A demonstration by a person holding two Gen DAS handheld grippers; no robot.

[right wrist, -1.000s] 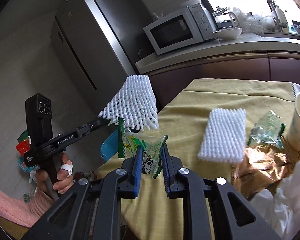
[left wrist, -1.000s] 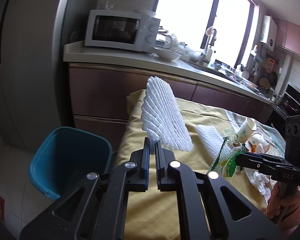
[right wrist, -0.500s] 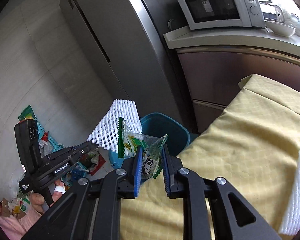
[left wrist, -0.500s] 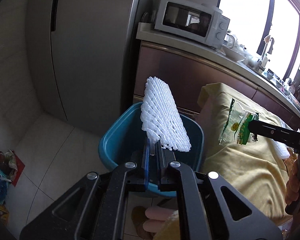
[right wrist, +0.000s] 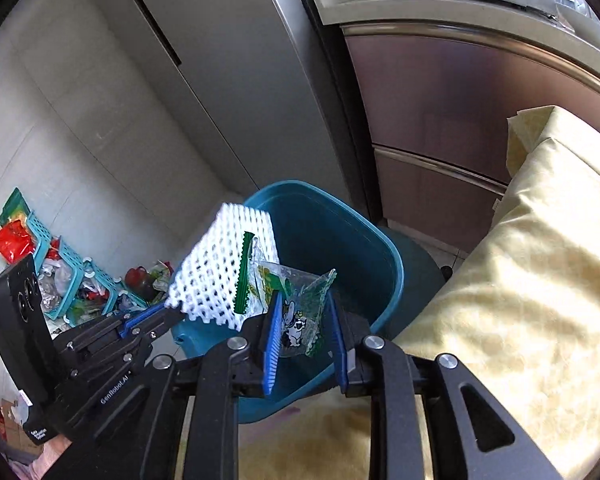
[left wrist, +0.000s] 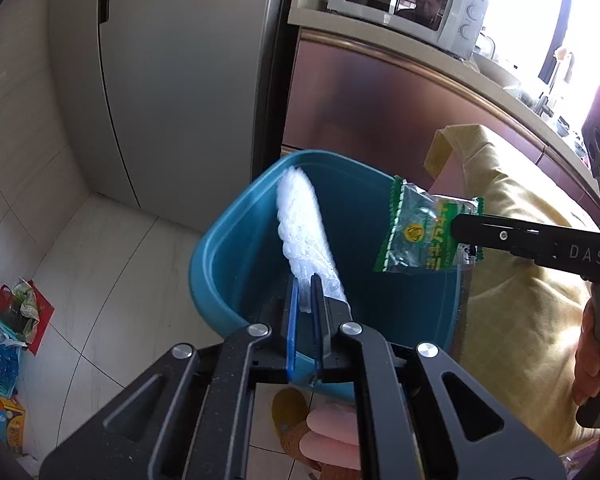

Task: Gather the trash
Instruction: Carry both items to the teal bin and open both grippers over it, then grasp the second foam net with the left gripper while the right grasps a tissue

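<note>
A teal bin (left wrist: pixel 236 256) stands on the floor by the table; it also shows in the right wrist view (right wrist: pixel 340 248). My left gripper (left wrist: pixel 305 292) is shut on a white foam net (left wrist: pixel 304 232) and holds it over the bin's opening. The net also shows in the right wrist view (right wrist: pixel 220 272). My right gripper (right wrist: pixel 303 320) holds a clear green-printed wrapper (right wrist: pixel 296 304) between its fingers, above the bin's near rim. The wrapper also shows in the left wrist view (left wrist: pixel 424 232), to the right of the net.
A yellow cloth covers the table (right wrist: pixel 520 280) right of the bin. A steel fridge (left wrist: pixel 172 80) and brown cabinets (left wrist: pixel 380 100) with a microwave (left wrist: pixel 400 0) stand behind. Baskets of clutter (right wrist: pixel 60 276) lie on the floor at left. A slippered foot (left wrist: pixel 292 416) is below the bin.
Both grippers have swung left and down from over the table to over the teal bin, still holding the foam net and the wrapper.
</note>
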